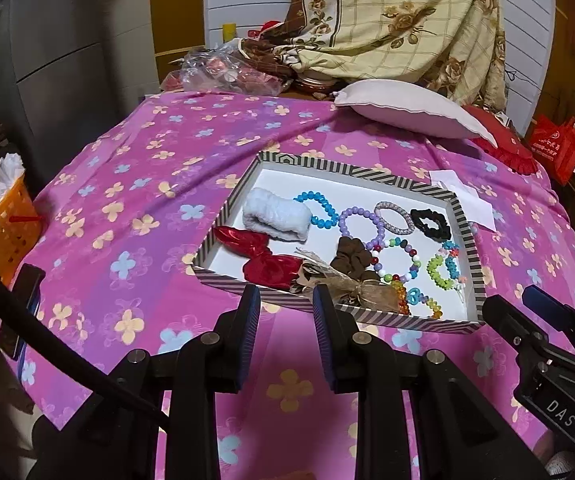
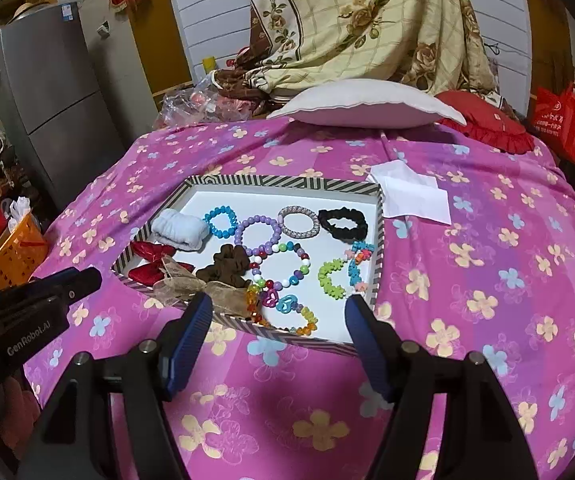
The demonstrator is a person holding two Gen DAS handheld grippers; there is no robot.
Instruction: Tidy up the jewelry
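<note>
A striped tray (image 1: pixel 319 164) with a white floor lies on the pink flowered bedspread (image 1: pixel 135 184). In it are a fluffy white band (image 1: pixel 275 214), a red bow (image 1: pixel 267 268), a brown scrunchie (image 1: pixel 353 258), a black scrunchie (image 2: pixel 343 214), a gauze bow (image 2: pixel 215 290) and several bead bracelets, among them a purple one (image 2: pixel 243 228) and a green one (image 2: pixel 327 276). My left gripper (image 1: pixel 286 300) hovers open just before the tray's near edge, nothing between its fingers. My right gripper (image 2: pixel 278 302) stands wide open over the tray's near corner, pads touching nothing.
A white paper (image 2: pixel 415 196) lies right of the tray. A pale pillow (image 2: pixel 367 104) and a red cushion (image 2: pixel 487 124) lie at the bed's far end under a hanging floral blanket (image 2: pixel 367 20). An orange basket (image 1: pixel 3 224) stands at the left; a red bag (image 2: pixel 559 120) at the right.
</note>
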